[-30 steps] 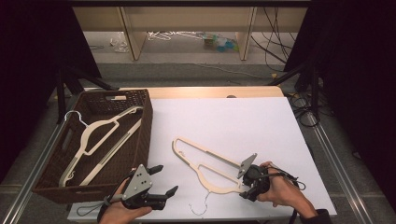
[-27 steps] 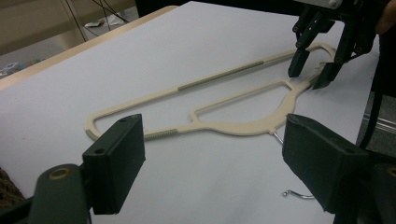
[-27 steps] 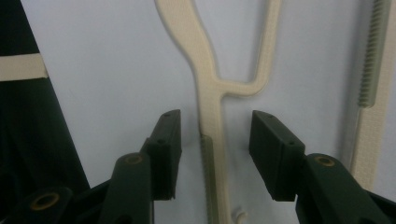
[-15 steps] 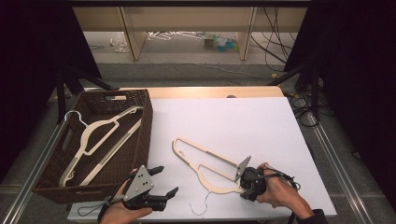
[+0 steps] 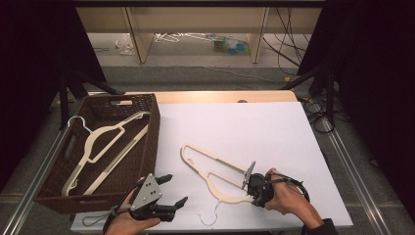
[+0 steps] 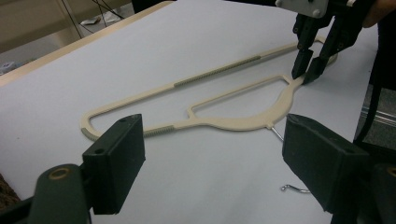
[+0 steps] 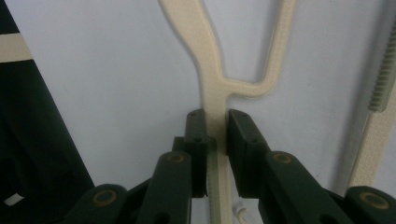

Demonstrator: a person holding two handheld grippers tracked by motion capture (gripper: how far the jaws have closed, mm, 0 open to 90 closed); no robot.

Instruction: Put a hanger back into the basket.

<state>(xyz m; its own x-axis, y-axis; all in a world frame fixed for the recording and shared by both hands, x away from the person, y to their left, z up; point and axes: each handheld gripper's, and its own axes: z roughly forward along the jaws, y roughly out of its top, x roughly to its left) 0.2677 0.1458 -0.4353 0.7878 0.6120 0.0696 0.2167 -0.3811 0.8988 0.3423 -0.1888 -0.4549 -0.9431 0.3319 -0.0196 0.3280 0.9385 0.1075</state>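
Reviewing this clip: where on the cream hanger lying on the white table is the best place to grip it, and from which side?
Probably the thin shoulder arm near its end, from above: the hanger lies flat and that bar fits between jaws. The right gripper has just closed on it there.

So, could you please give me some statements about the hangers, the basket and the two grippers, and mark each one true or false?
1. The right gripper has closed on the cream hanger on the table. True; its jaws have just been closing.
2. The left gripper holds a hanger. False: its jaws are open with nothing between them.
3. The brown basket holds a hanger. True.
4. The basket stands at the table's right side. False: it stands at the left.
5. The white table cover is red. False: it is white.
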